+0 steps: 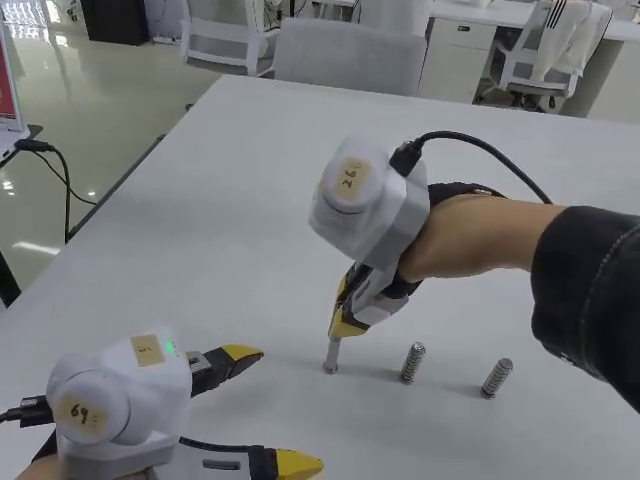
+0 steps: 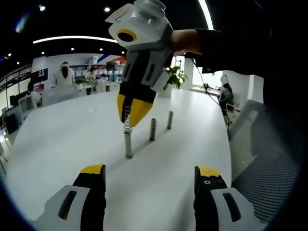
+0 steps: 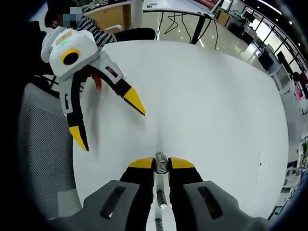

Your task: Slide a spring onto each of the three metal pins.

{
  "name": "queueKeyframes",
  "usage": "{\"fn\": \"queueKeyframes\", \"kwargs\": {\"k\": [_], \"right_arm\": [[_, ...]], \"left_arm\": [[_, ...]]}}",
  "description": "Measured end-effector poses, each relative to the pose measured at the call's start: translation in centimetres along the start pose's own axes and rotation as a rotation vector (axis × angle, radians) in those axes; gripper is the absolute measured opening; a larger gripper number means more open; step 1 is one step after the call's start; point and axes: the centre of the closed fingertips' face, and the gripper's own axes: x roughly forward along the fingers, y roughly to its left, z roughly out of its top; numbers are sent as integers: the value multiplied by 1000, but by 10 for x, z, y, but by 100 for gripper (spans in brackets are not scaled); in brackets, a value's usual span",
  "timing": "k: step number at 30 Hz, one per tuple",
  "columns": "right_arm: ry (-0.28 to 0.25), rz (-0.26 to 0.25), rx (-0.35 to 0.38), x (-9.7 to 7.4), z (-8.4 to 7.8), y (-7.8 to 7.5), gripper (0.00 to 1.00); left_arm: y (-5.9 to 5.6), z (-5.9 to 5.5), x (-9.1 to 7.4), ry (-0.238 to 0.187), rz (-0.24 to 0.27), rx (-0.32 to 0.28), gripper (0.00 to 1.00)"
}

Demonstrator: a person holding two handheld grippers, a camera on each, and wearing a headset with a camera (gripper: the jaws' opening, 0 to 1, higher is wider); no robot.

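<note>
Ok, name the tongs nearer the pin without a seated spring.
Right. The right tongs sit directly over the pin, shut on a spring; the left tongs are open, apart, nearer the person.

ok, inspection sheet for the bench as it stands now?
Surface: white table, bare besides the job's things.
Job's things: middle pin and right-hand pin already sprung; left-hand pin bare, spring held at its top.
Clutter: nothing seen.
Grippers: right gripper shut on the spring; left gripper open, holding nothing.
Cables: black cable off right gripper; second cable beside the table.
Surroundings: grey chair, glossy floor.
</note>
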Motion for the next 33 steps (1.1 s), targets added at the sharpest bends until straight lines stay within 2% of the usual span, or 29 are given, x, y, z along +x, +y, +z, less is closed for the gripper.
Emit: {"fn": "queueKeyframes", "kwargs": {"k": [10,20,33], "right_arm": [[9,3,8,7,-4,-4,8],[12,24,35,22,-9,-7,8],[41,51,39,41,-16,0,8]], "left_arm": [[1,0,1,3,-1,-2,70],[1,-2,0,6,1,-7,70],[2,-5,0,12,5,-14,70]]}}
